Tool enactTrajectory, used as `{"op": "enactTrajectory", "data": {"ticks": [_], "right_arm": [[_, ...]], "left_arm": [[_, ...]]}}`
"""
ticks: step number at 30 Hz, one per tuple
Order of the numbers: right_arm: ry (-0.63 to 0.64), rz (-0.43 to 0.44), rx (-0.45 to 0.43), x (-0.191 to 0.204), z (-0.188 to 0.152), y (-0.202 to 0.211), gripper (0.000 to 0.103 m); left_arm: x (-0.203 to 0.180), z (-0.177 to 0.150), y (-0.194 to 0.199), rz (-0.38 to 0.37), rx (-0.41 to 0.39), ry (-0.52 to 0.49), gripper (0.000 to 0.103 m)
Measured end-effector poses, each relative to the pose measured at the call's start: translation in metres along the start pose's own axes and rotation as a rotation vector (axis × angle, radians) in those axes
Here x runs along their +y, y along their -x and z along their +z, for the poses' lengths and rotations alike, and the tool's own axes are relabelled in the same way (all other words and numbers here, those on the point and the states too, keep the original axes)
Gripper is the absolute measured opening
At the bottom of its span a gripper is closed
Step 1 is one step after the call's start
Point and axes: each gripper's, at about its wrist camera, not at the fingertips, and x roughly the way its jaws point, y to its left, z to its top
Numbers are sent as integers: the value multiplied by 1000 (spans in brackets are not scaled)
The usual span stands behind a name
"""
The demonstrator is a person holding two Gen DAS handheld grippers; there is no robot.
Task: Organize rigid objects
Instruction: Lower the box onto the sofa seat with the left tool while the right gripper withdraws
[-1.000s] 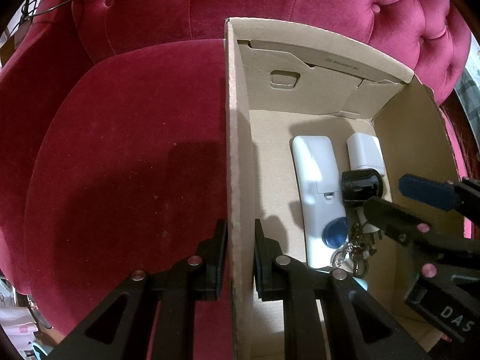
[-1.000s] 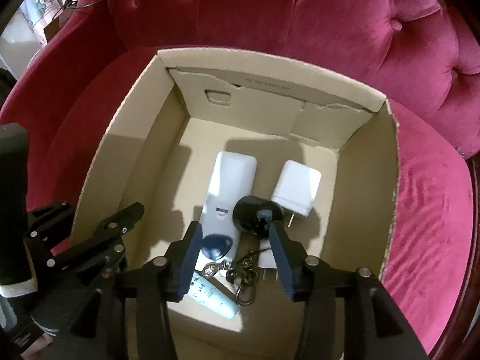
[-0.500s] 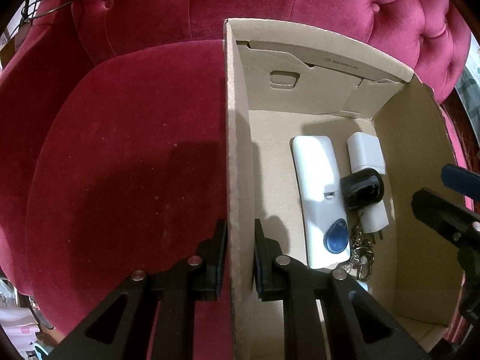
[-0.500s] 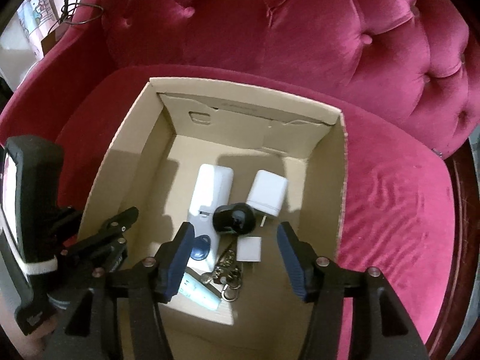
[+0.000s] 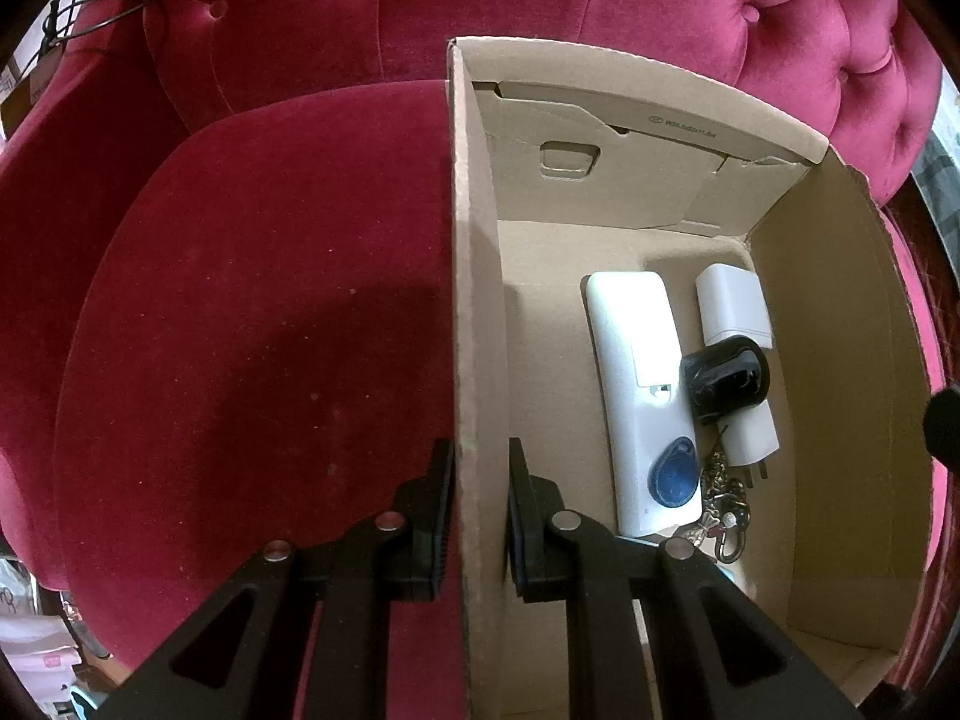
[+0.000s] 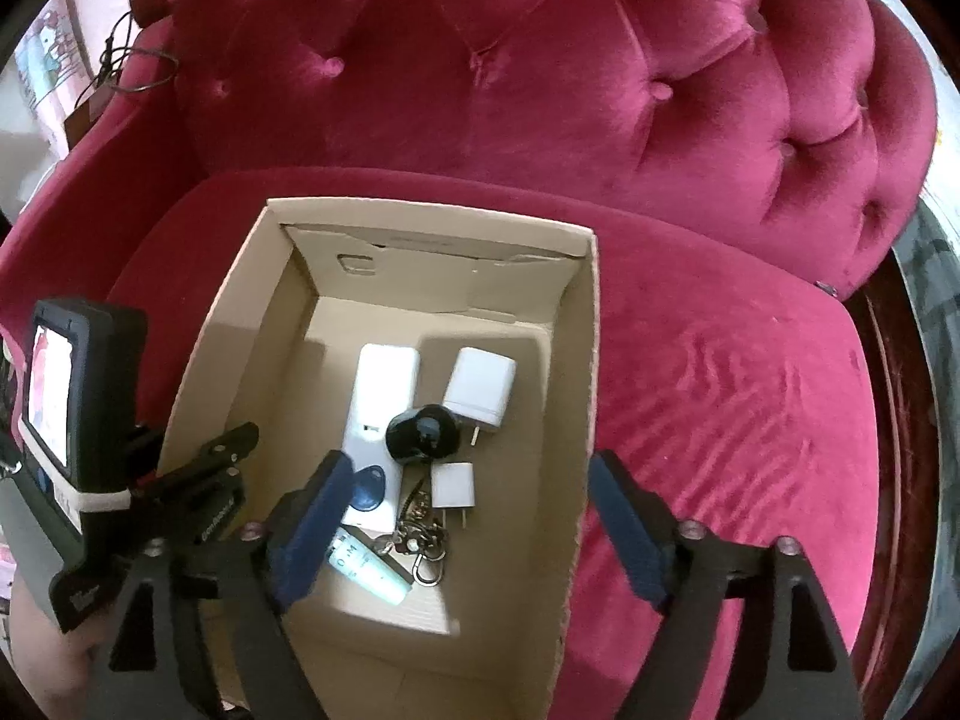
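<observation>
Cardboard box (image 5: 474,300) sits on the red velvet seat cushion (image 5: 252,330), and my left gripper (image 5: 477,516) is clenched on its left wall, one finger outside over the cushion, one inside. My right gripper (image 6: 465,531) hangs above the box's near right side, jaws opening with nothing between the pads; its left finger (image 6: 312,531) is over the box interior, its right finger over the cushion beyond the right wall.

Contents, working out from the right gripper:
- Just ahead of the left finger: pale tube (image 6: 369,567) and a keyring bunch (image 6: 423,534) with a blue fob (image 6: 367,487) lying on the near end of a long white device (image 6: 378,420).
- Small white plug adapter (image 6: 454,485) beside the keys.
- Black rounded object (image 6: 423,433), touching the white device and the larger white charger (image 6: 480,389) behind it.

Further out: tufted red backrest (image 6: 540,60). Left gripper's screen unit (image 6: 60,402) shows at the left edge of the right wrist view.
</observation>
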Motion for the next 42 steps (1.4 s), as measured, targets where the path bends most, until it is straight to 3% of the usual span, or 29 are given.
{"op": "enactTrajectory", "data": {"ticks": [2, 3, 13, 15, 17, 19, 21, 24, 25, 35, 42], "right_arm": [[-10, -8, -3, -1, -1, 0, 101], [-13, -11, -8, -2, -2, 1, 103], [-26, -10, -32, -4, -4, 5, 103], [-33, -8, -31, -4, -5, 4, 103], [-40, -5, -29, -5, -6, 4, 103], [-42, -3, -31, -6, -6, 5, 103], [-42, -1, -29, -7, -6, 6, 103], [-45, -8, -29, -9, -7, 9, 103], [-49, -10, -30, -11, -7, 11, 103], [-81, 5, -59, -14, -18, 40, 103], [-94, 13, -87, -25, -25, 74, 103]], "left_arm": [[-1, 0, 1, 1, 0, 0, 17], [-1, 0, 1, 3, 0, -1, 17], [-5, 0, 2, 12, 1, -6, 17], [-5, 2, 3, 17, 2, 0, 27], [-1, 3, 8, 30, -17, 18, 65], [2, 5, 13, 21, -34, 31, 71], [5, 6, 19, 33, -42, 44, 87], [6, 7, 28, 37, -65, 41, 94], [5, 7, 30, 41, -64, 39, 102], [-15, -6, 78, 79, -116, -15, 103], [-29, -23, 108, 117, -111, -24, 103]]}}
